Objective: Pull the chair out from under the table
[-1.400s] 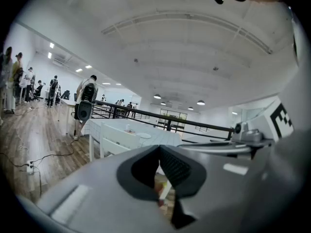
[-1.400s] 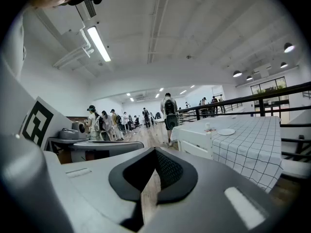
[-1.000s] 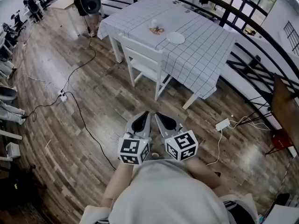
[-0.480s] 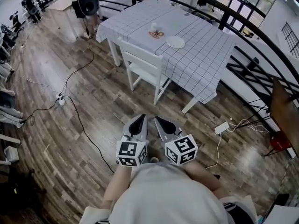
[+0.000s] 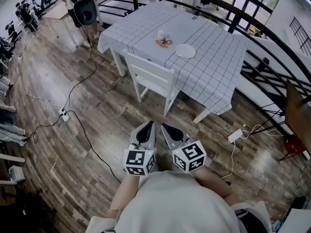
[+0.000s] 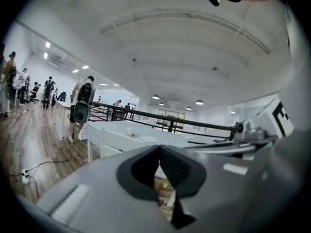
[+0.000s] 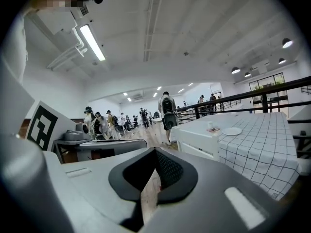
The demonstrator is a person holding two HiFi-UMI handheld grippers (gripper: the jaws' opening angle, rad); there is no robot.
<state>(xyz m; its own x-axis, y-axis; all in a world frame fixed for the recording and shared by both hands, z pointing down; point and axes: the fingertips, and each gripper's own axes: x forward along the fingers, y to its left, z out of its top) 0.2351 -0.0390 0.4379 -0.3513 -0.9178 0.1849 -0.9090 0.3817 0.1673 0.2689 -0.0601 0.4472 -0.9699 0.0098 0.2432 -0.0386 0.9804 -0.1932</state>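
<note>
The white chair (image 5: 151, 75) stands tucked against the near side of the checked-cloth table (image 5: 214, 57), backrest toward the person. The left gripper (image 5: 148, 126) and right gripper (image 5: 164, 128) hang side by side, well short of the table, both closed on nothing. As I judge it, they should open before reaching the backrest's top rail, grip it near each end, then draw straight away from the table.
</note>
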